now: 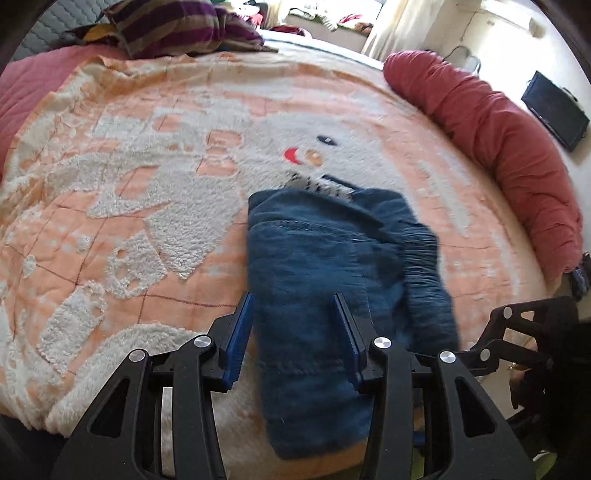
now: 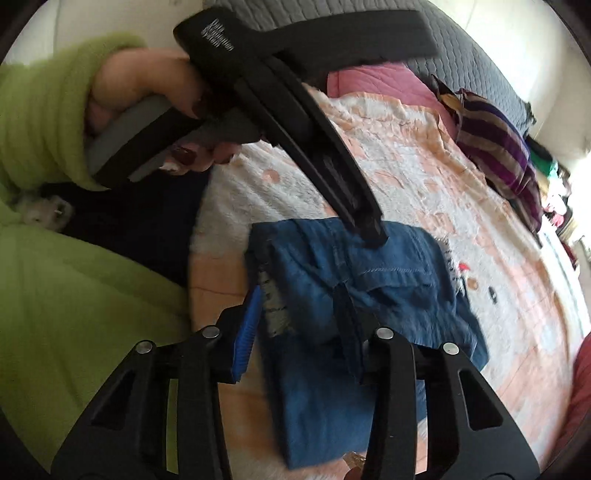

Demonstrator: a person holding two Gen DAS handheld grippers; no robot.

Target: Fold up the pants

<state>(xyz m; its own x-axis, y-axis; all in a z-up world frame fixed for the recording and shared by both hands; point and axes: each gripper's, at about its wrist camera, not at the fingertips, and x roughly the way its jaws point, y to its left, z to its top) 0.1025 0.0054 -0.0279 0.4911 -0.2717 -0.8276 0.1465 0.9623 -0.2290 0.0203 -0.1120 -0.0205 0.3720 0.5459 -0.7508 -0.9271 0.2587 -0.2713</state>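
Folded blue pants (image 1: 325, 258) lie on a peach and white snowman blanket (image 1: 147, 184) on a bed. My left gripper (image 1: 293, 325) hangs over their near end, jaws apart, with the denim lying between the fingers and the blue pads not pressing it. From the right wrist view its tip (image 2: 373, 236) points down at the far part of the pants (image 2: 369, 280). My right gripper (image 2: 297, 321) straddles a frayed edge of the pants, and its blue left pad (image 2: 245, 332) shows bare beside the cloth. The right gripper's black frame (image 1: 517, 328) shows at the pants' right edge, fingertips hidden.
A red bolster (image 1: 498, 147) lines the bed's right side. A purple striped pillow (image 1: 177, 26) sits at the head end. A person's hand (image 2: 147, 85) in a green sleeve (image 2: 44, 110) holds the left gripper. A dark screen (image 1: 554, 110) stands past the bolster.
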